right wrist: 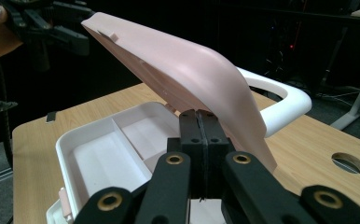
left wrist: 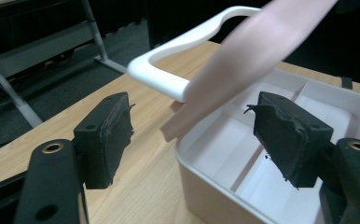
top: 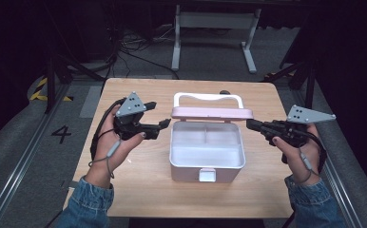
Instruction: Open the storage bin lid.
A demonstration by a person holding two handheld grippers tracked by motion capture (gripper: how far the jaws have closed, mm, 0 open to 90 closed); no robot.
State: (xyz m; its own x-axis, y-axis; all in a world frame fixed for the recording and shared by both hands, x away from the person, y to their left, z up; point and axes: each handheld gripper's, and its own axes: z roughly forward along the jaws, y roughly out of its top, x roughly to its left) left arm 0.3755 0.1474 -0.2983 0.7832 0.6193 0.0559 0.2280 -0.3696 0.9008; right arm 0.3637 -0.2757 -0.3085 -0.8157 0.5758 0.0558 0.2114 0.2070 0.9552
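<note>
Box [top: 207,161] on the worktop [top: 139,190], lid [top: 212,113] raised; left gripper [top: 160,127] at nine o'clock, jaws spread; right gripper [top: 250,124] at three o'clock, jaws pressed together; compartments bare.

A light wooden table [top: 139,190] with a round hole [right wrist: 348,162]; behind it a white frame [top: 214,21], cables [top: 134,52], and a floor number [top: 61,133]

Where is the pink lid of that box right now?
In the high view the pink lid stands raised at the back edge of the open white box, mid-table, between the left gripper and right gripper, just before the white handle.
</note>
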